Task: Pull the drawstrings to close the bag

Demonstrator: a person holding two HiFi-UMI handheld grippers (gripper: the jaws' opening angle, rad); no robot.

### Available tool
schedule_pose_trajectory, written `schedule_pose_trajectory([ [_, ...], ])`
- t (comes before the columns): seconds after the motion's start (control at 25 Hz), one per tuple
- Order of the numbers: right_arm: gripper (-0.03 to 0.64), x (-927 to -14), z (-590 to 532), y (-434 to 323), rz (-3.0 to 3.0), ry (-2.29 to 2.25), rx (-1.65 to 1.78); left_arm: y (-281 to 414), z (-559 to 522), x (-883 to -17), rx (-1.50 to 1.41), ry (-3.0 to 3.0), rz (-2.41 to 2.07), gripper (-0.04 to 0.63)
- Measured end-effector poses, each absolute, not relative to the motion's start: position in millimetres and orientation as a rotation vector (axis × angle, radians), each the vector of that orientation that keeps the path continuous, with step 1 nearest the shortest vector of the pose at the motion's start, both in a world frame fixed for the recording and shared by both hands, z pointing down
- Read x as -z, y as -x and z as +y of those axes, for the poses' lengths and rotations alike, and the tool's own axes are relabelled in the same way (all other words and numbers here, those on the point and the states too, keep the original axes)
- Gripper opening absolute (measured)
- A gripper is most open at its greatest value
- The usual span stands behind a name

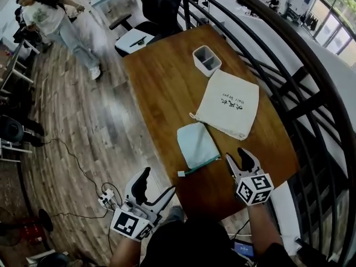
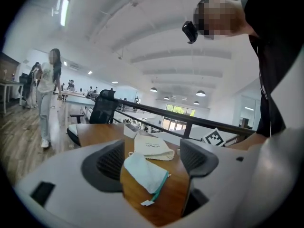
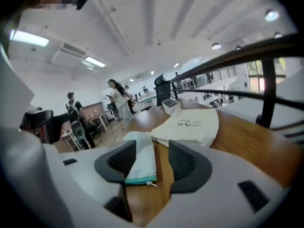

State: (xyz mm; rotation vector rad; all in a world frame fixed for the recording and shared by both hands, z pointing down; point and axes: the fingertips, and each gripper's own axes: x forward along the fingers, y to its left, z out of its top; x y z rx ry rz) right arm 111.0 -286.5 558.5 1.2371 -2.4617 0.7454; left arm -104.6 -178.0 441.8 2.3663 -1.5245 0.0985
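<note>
Fingers (image 3: 121, 161) of the right gripper (image 1: 235, 153) are spread and empty (likewise the left gripper (image 1: 159, 181)); the drawstring bag (image 1: 229, 103) lies flat on the counter (image 1: 161, 82) beyond a mint pouch (image 1: 197, 144).

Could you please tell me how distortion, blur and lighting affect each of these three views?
Head view: fisheye bends the railing into arcs; the person is smeared. Left gripper view: black corners, soft detail, bright ceiling strip. Right gripper view: the cream bag reads clearly; the near teal pouch is soft.
</note>
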Motion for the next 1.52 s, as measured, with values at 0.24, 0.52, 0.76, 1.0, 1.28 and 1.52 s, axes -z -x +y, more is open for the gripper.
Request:
schedule_pose_trajectory([
  [0.24, 0.213, -591, -330, -102, -2.379, -1.292, -0.705, 111, -170, -453, -0.132, -2.274, -1.593, 0.373],
  [0.52, 0.276, -612, -358, -80, -2.182, -0.978, -0.057, 122, -161, -464, -0.118, -2.196, -1.643, 0.373],
  [0.76, 0.277, -647, -373, -80, -1.990, -0.810, 0.037, 127, -161, -467, -0.108, -2.166, -1.672, 0.373],
  [1.0, 0.181, -672, -378, -96, -1.830, -0.789, 0.033, 124, -162, -467, -0.091, -2.148, -1.667, 0.372],
  [1.28, 0.035, -658, -374, -108, -1.859, -0.857, -0.051, 124, -165, -467, -0.090, -2.172, -1.634, 0.373],
  [1.52, 0.025, -610, -364, -124, -1.930, -0.977, -0.127, 107, -173, -461, -0.086, -2.248, -1.547, 0.371],
])
